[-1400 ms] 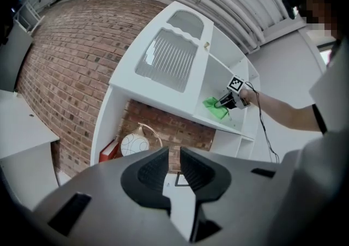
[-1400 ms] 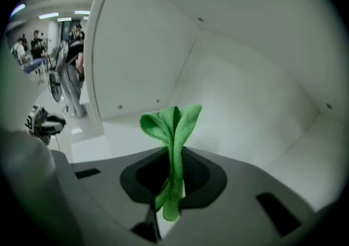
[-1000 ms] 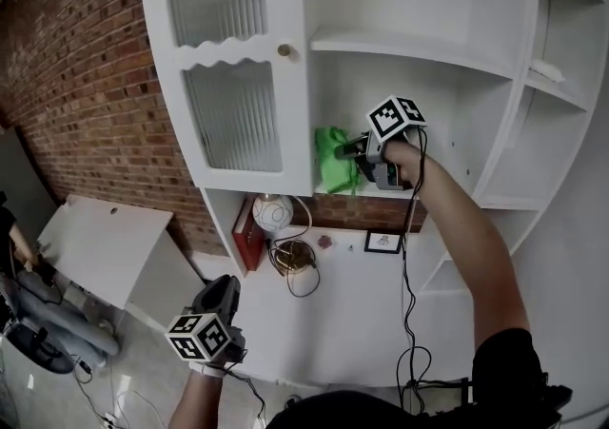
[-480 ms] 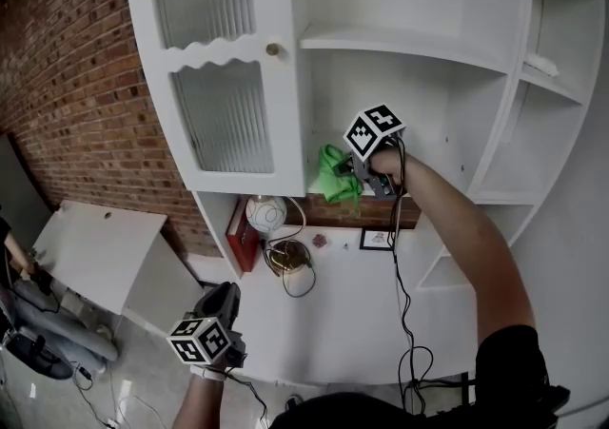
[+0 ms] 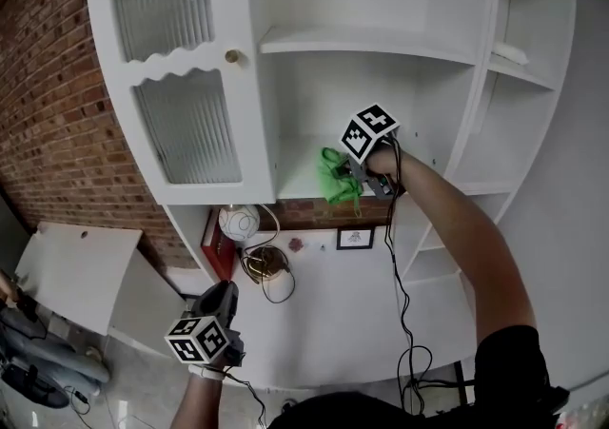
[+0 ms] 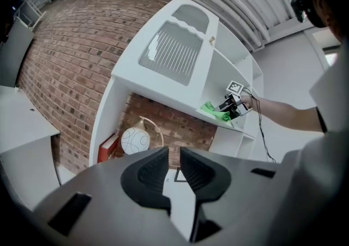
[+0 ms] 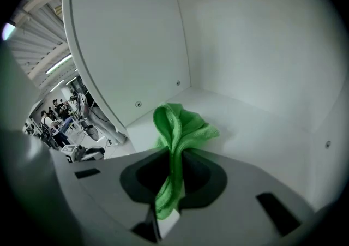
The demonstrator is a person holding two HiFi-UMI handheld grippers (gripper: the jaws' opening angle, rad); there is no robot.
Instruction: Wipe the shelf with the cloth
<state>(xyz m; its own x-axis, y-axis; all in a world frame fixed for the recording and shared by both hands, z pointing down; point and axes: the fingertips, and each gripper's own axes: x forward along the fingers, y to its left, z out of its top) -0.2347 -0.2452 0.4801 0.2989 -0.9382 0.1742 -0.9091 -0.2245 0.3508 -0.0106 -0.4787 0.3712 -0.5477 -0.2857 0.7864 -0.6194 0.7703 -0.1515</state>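
A bright green cloth [image 5: 335,180] is bunched at the front of the white shelf [image 5: 300,191], in the middle compartment of the cabinet. My right gripper [image 5: 350,170] is shut on it. In the right gripper view the cloth [image 7: 180,127] rises in a fold from between the jaws of the right gripper [image 7: 173,171] and rests on the shelf board [image 7: 251,130]. My left gripper [image 5: 223,292] hangs low at the bottom left, far below the shelf. In its own view the left gripper [image 6: 174,166] has its jaws close together with nothing between them, and the cloth [image 6: 214,109] shows far off.
A ribbed-glass cabinet door [image 5: 186,123] stands left of the compartment. Below the shelf are a round white lamp [image 5: 238,224], a red book [image 5: 211,244], a small framed picture [image 5: 355,238] and a coiled cable [image 5: 265,275]. An upper shelf [image 5: 362,42] lies overhead. A brick wall [image 5: 48,132] is at the left.
My right gripper has dragged the cloth rightward along the shelf, away from the door side and toward the front edge. The head view has swung left. The left gripper has barely moved.
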